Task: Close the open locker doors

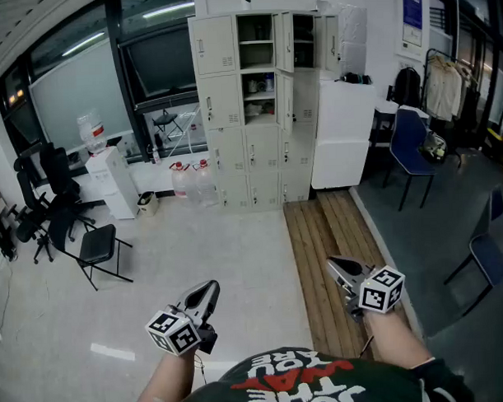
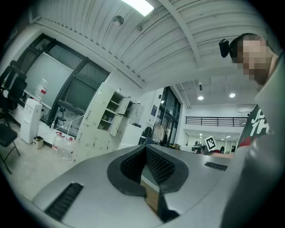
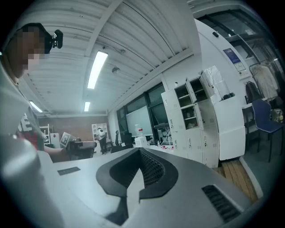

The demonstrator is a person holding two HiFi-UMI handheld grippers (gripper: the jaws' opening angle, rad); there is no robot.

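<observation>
- At the near end of the floor, the left gripper [image 1: 212,286] has its jaws closed tip to tip, nothing between.
- Right gripper [image 1: 332,262] jaws closed too, empty, above the wooden strip [image 1: 322,226].
- Both point toward the locker bank [image 1: 220,115] at the far wall, well apart from it.
- Open locker doors [image 1: 285,42]: upper middle column, 2 compartments with shelves showing.
- White cabinet [image 1: 341,135] stands just right of the lockers.

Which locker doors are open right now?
Open: three near the top. The top middle compartment, second middle compartment and top right compartment show their insides, doors swung out.
</observation>
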